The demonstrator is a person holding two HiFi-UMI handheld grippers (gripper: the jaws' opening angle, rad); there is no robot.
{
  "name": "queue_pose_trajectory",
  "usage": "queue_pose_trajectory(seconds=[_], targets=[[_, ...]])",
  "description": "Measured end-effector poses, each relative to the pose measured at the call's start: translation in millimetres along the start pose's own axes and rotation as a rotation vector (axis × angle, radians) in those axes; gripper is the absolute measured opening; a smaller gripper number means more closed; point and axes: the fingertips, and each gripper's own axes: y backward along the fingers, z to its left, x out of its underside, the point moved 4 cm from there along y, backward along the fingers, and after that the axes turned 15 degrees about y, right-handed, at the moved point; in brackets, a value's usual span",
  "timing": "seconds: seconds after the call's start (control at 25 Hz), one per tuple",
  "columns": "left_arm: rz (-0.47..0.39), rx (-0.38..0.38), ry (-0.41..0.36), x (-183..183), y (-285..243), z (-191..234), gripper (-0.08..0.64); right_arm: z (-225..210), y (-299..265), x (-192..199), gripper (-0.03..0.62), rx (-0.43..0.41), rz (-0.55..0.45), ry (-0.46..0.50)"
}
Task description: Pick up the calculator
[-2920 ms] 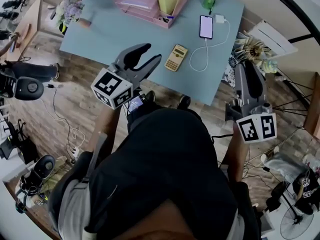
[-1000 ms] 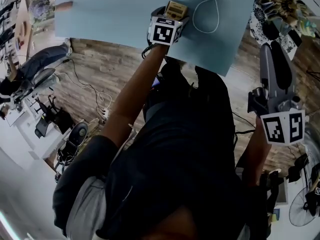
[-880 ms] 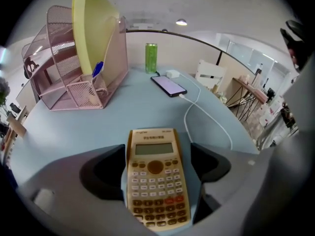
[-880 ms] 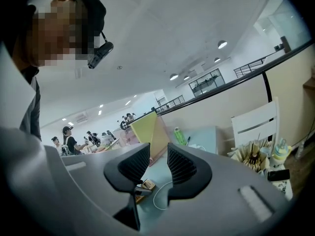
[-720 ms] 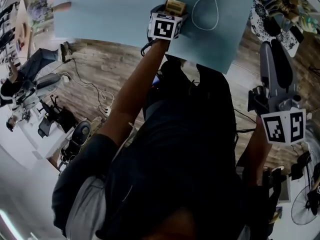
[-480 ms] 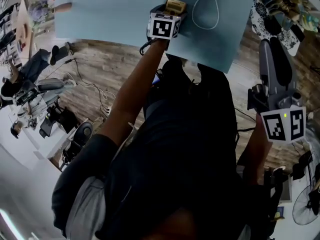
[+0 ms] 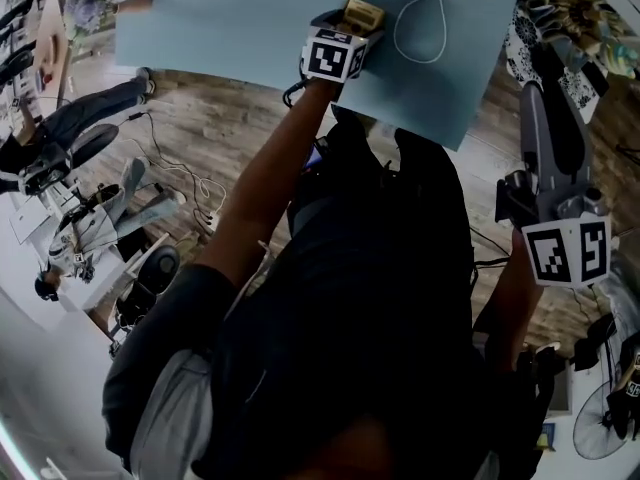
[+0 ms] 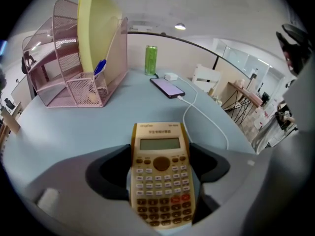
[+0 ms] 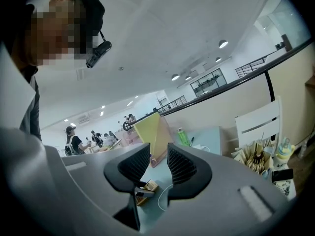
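Note:
The beige calculator (image 8: 161,173) lies flat on the pale blue table (image 8: 74,127), seen in the head view as a calculator (image 7: 360,13) near the table's front edge. My left gripper (image 8: 160,149) points steeply down over it. Its jaws have just been closing with the calculator between them. The tips lie against its two long sides and I see no gap there. In the head view the left gripper (image 7: 352,20) sits at the end of an outstretched arm. My right gripper (image 7: 545,68) hangs off to the right of the table. The right gripper (image 9: 158,159) holds nothing and its pads stand a little apart.
A phone (image 8: 167,87) with a white cable (image 8: 197,112) lies beyond the calculator to the right. A pink wire organiser (image 8: 74,68) with a yellow folder stands at the back left, a green can (image 8: 151,59) behind. Chairs, cables and gear crowd the wooden floor (image 7: 210,128).
Since the oldest frame my left arm has reached out and set its jaws around the calculator. Over the last second both grippers have stayed put; only the head view shifts slightly.

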Motion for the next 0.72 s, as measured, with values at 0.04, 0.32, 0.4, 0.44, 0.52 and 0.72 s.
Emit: queue_pose_trajectory(seconds=[0.04,0.32,0.4,0.44,0.52,0.72], targets=[[-0.007,0.004,0.003,-1,1,0,0.426,1,0,-1,0.094,-0.001,-0.002,0.003],[-0.061,0.019,0.025,-11,18,2,0.422,8,-5,-11,0.094,-0.018,-0.009,0.030],[-0.066,0.018,0.030,-11,21,5,0.422,10,-8,-15,0.094,-0.025,-0.012,0.037],[-0.069,0.017,0.033,-11,23,6,0.420,10,-9,-17,0.094,-0.028,-0.013,0.040],[-0.077,0.014,0.037,-11,26,9,0.419,12,-11,-19,0.094,-0.033,-0.016,0.044],[-0.114,0.011,0.025,-11,33,16,0.408,14,-14,-24,0.094,-0.040,-0.021,0.054]])
